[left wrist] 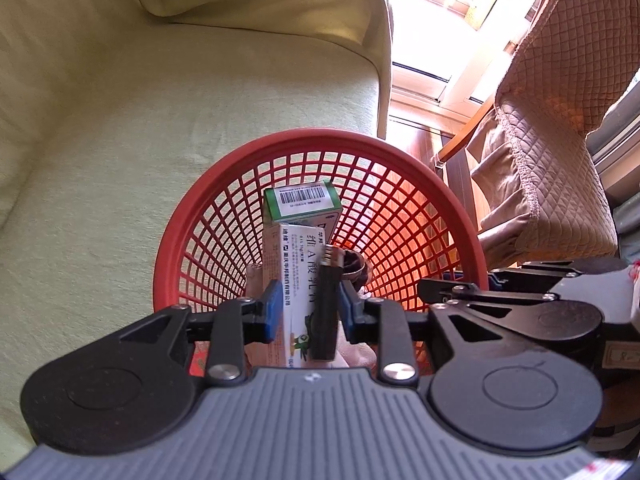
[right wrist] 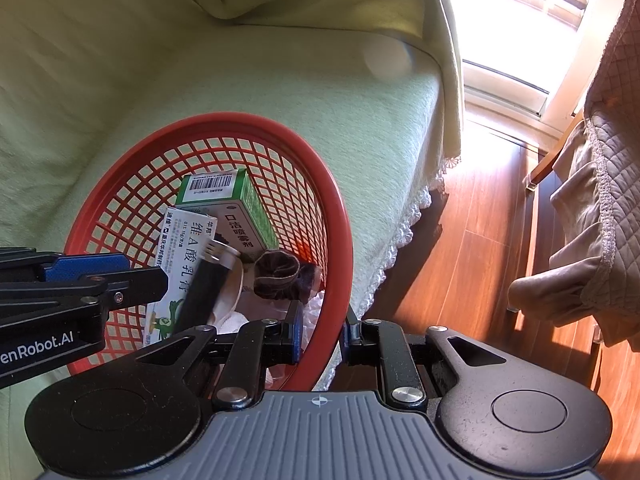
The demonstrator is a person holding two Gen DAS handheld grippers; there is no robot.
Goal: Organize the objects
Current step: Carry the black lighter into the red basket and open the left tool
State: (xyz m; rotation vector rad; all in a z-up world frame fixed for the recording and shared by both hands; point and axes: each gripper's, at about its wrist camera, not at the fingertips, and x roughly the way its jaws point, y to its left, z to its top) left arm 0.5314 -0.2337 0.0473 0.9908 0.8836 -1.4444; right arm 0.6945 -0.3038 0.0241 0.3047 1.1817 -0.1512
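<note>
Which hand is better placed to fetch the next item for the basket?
Left. The right gripper is clamped on the red basket at its rim, steadying it. The left gripper hangs over the basket with jaws apart, apparently not pressing the black tube, so it looks free to go.

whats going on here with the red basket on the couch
A person is tidying small things into a red basket on a green-covered couch. The left claw is over the basket with a black tube and a white box between its pads, which look loose. The right claw is shut on the basket's rim. A green box and a dark scrunchie already lie inside.
</note>
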